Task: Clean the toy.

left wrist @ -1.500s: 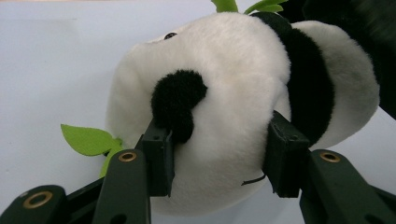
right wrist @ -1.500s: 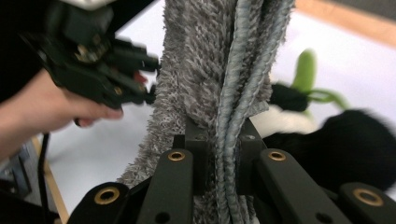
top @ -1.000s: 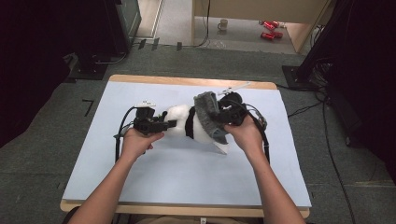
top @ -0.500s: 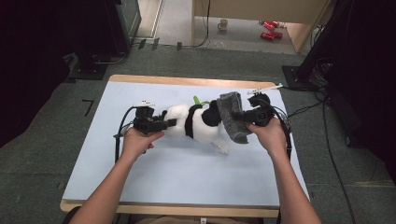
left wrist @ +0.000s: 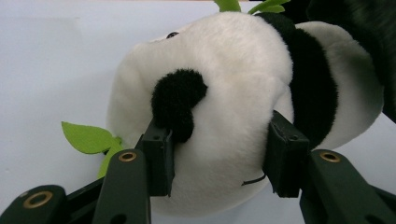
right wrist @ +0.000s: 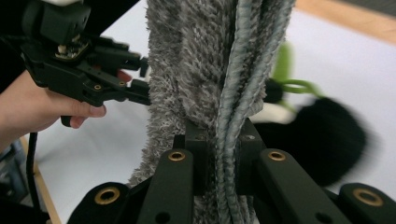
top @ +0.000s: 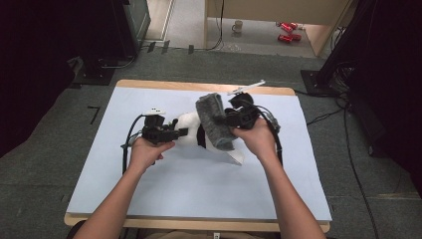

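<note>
A black-and-white panda plush [top: 187, 125] lies on the pale blue table top [top: 149, 199]. My left gripper [top: 181, 132] is shut on its head. In the left gripper view the pads press into both sides of the panda's white head [left wrist: 233, 84], beside a black ear, with the gripper [left wrist: 219, 161] low in the picture. A fuzzy grey cloth [top: 215, 121] hangs over the panda's body, and my right gripper [top: 230, 119] is shut on it. The right gripper view shows the jaws [right wrist: 223, 158] pinching the cloth's folded edge [right wrist: 201, 70], with the panda [right wrist: 322, 140] blurred behind.
Green felt leaves [left wrist: 86, 137] stick out from under the panda. Black cables [top: 127, 144] trail from both grippers across the table. On the floor beyond the far edge stand a cup [top: 238, 25], red cans [top: 286, 31] and dark equipment stands [top: 114, 45].
My right gripper swung right with the grey cloth, then came back left, and the cloth now hangs over the panda's body. The left gripper and the panda's head stayed put.
</note>
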`<state>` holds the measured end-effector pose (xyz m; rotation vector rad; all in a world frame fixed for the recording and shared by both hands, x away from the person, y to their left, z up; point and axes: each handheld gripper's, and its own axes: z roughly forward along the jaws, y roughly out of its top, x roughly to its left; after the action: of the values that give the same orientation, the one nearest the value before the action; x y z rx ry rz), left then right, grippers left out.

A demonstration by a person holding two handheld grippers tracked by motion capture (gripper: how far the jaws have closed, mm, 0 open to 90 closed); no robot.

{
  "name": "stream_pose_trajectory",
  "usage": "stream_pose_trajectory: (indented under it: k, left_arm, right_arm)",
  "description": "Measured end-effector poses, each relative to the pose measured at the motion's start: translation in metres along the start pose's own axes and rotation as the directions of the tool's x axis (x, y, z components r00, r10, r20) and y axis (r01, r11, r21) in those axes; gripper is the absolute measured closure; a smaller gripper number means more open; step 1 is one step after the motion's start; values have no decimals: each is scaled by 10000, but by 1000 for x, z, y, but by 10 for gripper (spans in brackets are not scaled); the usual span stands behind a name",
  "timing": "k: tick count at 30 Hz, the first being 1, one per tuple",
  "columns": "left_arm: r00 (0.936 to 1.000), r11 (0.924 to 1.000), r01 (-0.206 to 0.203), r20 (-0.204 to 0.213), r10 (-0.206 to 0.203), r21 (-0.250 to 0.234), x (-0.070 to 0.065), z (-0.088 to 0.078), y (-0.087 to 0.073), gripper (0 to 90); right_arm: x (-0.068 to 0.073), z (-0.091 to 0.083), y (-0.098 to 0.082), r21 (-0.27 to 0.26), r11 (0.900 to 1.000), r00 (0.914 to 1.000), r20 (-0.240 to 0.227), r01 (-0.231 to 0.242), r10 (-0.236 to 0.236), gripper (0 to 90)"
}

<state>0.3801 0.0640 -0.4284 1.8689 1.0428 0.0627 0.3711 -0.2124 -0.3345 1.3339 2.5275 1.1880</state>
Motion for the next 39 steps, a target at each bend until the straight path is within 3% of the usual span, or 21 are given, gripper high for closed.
stream_pose_trajectory:
  k: [2,5,6,10,13,20,25,28,31,35,39]
  left_arm:
    - [10000,10000,-26,24,26,16,0,0,0,518]
    - [9999,9999,-137,-35,137,-4,-1,0,0,519]
    - [9999,9999,-136,-33,135,-34,-1,0,0,520]
    - [9998,9999,-151,121,150,30,0,-1,0,522]
    - [9996,9999,-124,256,123,62,1,-1,-1,522]
    - [9993,10000,-26,368,26,3,2,-1,-1,522]
    - [9994,10000,-22,331,20,65,5,-2,-2,524]
    - [9994,10000,66,337,-67,40,7,-3,-3,525]
    - [9997,10000,33,244,-34,22,5,-3,-3,525]
    - [9997,9999,84,237,-82,-58,4,-3,-3,527]
    - [9997,9999,107,241,-107,-8,1,-3,-3,531]
  right_arm:
    - [1,16,2,264,9995,9997,-209,-149,154,813]
    - [-2,29,2,547,9985,9994,350,62,-81,814]
    - [-5,28,2,502,9987,9993,380,-50,31,814]
    - [-17,19,0,341,9991,9973,704,-234,209,815]
    - [-28,5,-3,159,9986,9912,1230,-512,488,817]
    - [-47,-19,-16,-18,9967,9840,1593,-808,801,818]
    - [-64,-32,-26,-55,9911,9674,2164,-1334,1314,818]
    - [-72,-38,-36,-280,9860,9707,1729,-1643,1666,819]
    - [-72,-47,-40,-575,9836,9709,1604,-1707,1779,819]
    - [-59,-58,-32,-1024,9846,9808,1201,-1419,1538,819]
    - [-37,-52,-16,-1088,9906,9913,927,-833,936,818]
